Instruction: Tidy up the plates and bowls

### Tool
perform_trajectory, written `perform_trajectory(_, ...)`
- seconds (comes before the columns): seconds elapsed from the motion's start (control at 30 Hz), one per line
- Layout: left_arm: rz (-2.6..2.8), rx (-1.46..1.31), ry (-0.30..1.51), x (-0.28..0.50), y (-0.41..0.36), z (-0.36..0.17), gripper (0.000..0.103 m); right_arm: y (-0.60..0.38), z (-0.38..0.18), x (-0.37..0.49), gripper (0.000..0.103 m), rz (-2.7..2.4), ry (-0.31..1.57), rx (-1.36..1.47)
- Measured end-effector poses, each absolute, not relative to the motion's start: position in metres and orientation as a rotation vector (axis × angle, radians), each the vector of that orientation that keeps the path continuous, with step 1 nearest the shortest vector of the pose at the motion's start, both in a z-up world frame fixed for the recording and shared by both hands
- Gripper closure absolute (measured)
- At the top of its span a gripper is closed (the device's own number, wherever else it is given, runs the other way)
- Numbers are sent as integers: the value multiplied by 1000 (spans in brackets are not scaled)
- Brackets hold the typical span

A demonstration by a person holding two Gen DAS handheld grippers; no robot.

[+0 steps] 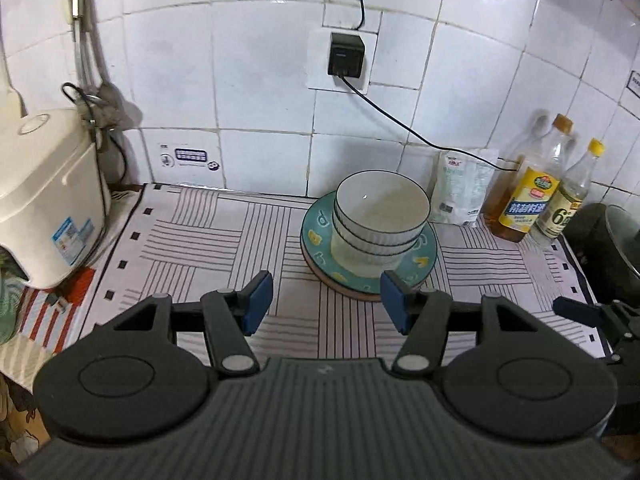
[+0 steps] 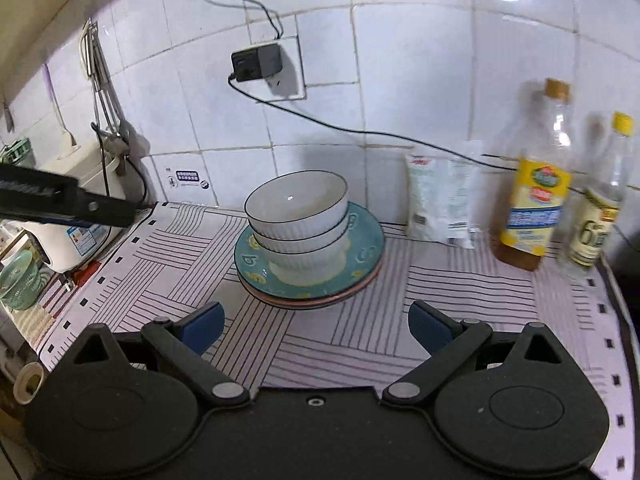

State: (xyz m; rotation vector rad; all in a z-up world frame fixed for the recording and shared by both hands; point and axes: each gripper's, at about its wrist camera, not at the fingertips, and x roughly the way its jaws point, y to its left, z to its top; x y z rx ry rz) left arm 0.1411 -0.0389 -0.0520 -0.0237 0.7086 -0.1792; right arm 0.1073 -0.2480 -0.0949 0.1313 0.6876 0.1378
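White bowls (image 2: 296, 216) stack on teal plate (image 2: 360, 256) (right hand-held gripper (image 2: 316, 326) gapes empty).

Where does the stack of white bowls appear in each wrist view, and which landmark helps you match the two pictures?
Left wrist: stack of white bowls right of centre, on the teal plate, beyond the open left gripper.
Right wrist: the stack sits left of centre, beyond the open right gripper.
Shared landmark: black wall plug above the bowls.

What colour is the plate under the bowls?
Teal with yellow shapes on the plate, clearest in the right wrist view.
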Motion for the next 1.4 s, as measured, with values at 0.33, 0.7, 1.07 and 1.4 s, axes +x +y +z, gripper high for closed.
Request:
perform_trajectory(0.33,-196,-34,682,77,-25,-32,32,-244,-57,47,3,67,667,127)
perform_trajectory(0.7,-201,17,643,31,-25,-29,23,-250,-36,6,3,-45,670,147)
perform_trajectory(1.07,-164,62,611,-1,-14,-28,6,-235,-33,-20,2,-46,676,149)
perform_trajectory(1.4,-136,92,593,-10,-8,-39,0,-223,-37,-32,0,-91,670,140)
